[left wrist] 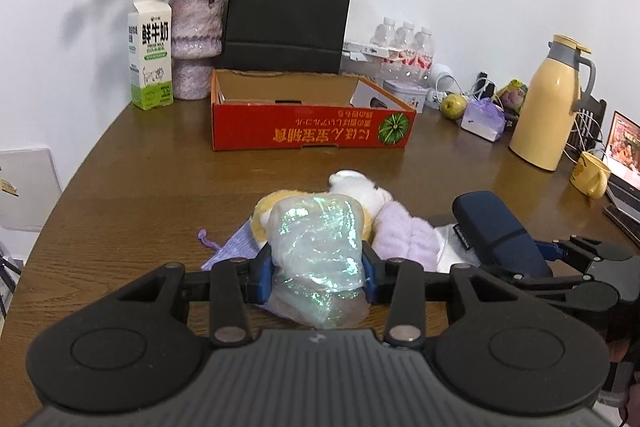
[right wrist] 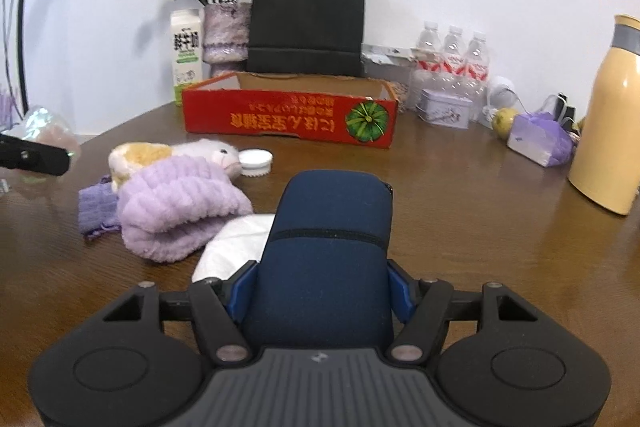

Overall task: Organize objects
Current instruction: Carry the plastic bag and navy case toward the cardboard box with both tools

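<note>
My left gripper is shut on an iridescent plastic bag and holds it above the table. My right gripper is shut on a navy blue pouch; that pouch also shows in the left wrist view. A plush toy, a lilac towel, a purple knit cloth, a white packet and a white lid lie on the table in front. An open red cardboard box stands behind them; it also shows in the right wrist view.
At the back stand a milk carton, a vase of dried roses, a black paper bag and water bottles. A yellow thermos, a yellow mug, a pear and a laptop are at the right.
</note>
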A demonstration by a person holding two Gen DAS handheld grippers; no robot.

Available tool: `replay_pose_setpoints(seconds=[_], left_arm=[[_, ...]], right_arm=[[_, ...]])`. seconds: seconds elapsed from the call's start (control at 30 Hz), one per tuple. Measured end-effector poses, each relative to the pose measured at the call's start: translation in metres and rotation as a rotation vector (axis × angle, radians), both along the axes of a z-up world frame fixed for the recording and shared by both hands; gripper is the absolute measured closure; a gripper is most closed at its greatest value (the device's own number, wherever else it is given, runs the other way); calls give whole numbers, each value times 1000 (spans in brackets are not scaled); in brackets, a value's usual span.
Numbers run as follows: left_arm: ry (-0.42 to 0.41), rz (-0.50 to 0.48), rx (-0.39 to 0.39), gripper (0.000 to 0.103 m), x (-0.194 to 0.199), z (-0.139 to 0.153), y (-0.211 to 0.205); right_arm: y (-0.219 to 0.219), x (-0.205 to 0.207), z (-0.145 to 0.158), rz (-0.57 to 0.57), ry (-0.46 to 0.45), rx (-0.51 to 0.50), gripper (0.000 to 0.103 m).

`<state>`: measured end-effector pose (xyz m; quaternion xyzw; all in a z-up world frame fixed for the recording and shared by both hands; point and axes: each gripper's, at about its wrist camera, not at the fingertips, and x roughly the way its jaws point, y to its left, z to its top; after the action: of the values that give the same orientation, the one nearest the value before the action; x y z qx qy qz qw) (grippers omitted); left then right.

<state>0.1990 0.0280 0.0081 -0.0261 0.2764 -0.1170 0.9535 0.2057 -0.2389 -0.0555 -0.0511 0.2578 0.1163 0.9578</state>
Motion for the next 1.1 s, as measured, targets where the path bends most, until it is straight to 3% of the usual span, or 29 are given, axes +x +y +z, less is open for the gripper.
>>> replay_pose_setpoints(seconds=[0.4, 0.77, 1.1], left_arm=[[-25, 176, 24, 61, -9, 14, -46], [-23, 181, 59, 61, 4, 24, -67], [-36, 185, 48, 61, 43, 33, -61]], right_arm=[[-18, 13, 31, 172, -72, 29, 38], [-19, 26, 55, 216, -113, 95, 38], [0, 58, 65, 240, -116, 82, 38]])
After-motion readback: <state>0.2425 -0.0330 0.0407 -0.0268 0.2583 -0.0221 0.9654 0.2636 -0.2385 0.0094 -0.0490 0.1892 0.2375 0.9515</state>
